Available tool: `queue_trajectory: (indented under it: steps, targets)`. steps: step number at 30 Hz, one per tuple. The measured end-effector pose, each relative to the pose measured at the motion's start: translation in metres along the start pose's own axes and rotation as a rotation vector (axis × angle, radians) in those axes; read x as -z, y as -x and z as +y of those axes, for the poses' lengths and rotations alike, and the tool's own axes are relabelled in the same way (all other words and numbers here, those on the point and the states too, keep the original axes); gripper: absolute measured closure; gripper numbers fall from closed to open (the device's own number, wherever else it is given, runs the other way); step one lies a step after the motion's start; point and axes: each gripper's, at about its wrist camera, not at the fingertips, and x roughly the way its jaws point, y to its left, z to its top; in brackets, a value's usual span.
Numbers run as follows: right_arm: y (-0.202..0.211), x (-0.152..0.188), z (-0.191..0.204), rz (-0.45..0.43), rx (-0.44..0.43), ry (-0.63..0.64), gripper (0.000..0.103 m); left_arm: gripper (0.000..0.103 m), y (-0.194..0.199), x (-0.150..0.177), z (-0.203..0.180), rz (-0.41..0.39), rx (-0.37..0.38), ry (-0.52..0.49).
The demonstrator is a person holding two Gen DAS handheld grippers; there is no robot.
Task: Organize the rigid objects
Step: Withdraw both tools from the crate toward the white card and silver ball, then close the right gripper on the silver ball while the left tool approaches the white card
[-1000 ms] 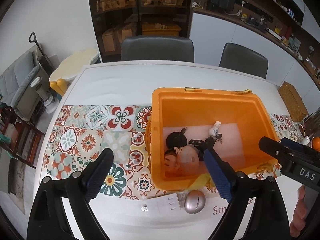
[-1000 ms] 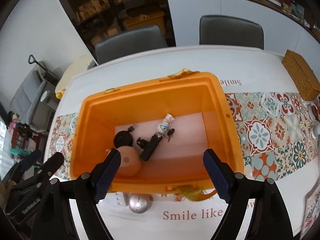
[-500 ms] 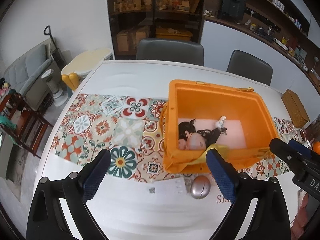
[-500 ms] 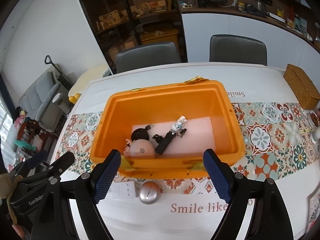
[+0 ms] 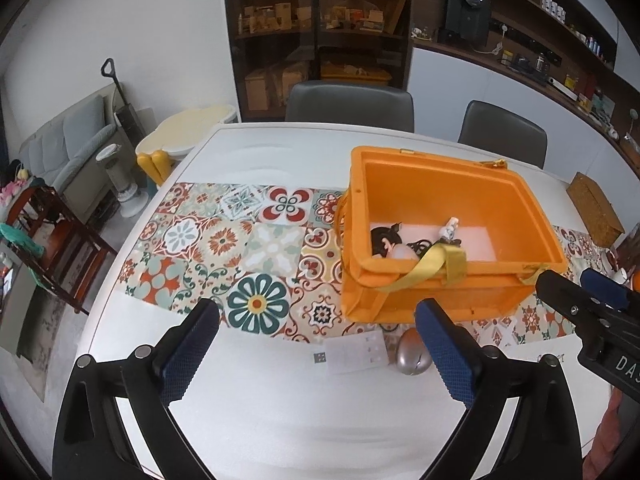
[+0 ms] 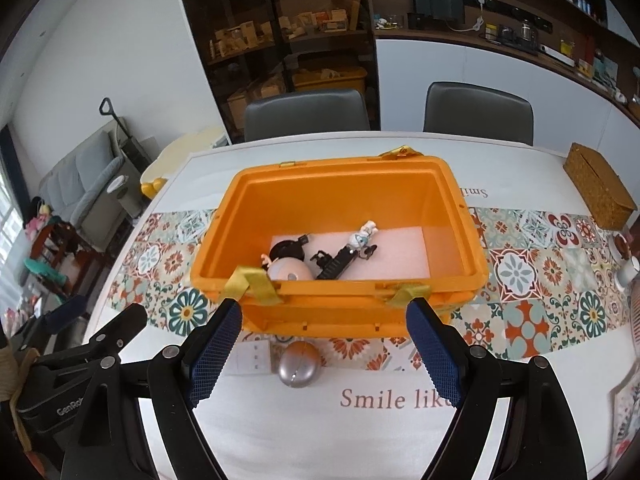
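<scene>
An orange bin point(image 5: 440, 296) point(image 6: 360, 316) stands on the patterned runner. It holds a doll head with black hair point(image 6: 286, 268) point(image 5: 384, 240), a black toy piece point(image 6: 336, 264) and a small white figurine point(image 6: 362, 236) point(image 5: 448, 229). In front of the bin lie a silver egg-shaped object point(image 6: 298, 364) point(image 5: 412, 354) and a white card point(image 5: 356, 350) point(image 6: 252, 356). My left gripper point(image 5: 316, 312) hovers near the table's front, its jaws opening with nothing between them. My right gripper point(image 6: 324, 308) is open and empty, just short of the bin's near wall.
Yellow straps point(image 6: 252, 284) hang over the bin's near rim. A wicker box point(image 6: 598, 186) sits at the far right, a white cup point(image 6: 628, 274) near the right edge. Two grey chairs point(image 6: 306, 114) stand behind the table. A tiny square tag point(image 5: 320, 357) lies beside the card.
Both grippers have drawn back from the bin, which now looks smaller and farther off. The silver object and the card show fully. The left jaws stand a little wider.
</scene>
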Motion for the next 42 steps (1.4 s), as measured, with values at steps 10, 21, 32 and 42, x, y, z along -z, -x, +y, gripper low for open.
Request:
queue_trajectory:
  steps: [10,21,32,42]
  targets:
    - [-0.011,0.022,0.012,0.012,-0.027,0.037,0.018,0.003,-0.009,0.029,0.012,0.043,-0.014,0.036]
    - [-0.043,0.046,0.024,0.056,-0.070,0.055,0.018,0.003,-0.028,0.053,0.029,0.074,-0.032,0.099]
    - [-0.081,0.066,0.030,0.104,-0.056,0.062,0.018,0.003,-0.060,0.074,0.033,0.128,-0.086,0.108]
    - [-0.121,0.081,0.029,0.172,-0.044,0.054,0.019,0.003,-0.089,0.084,0.032,0.175,-0.119,0.099]
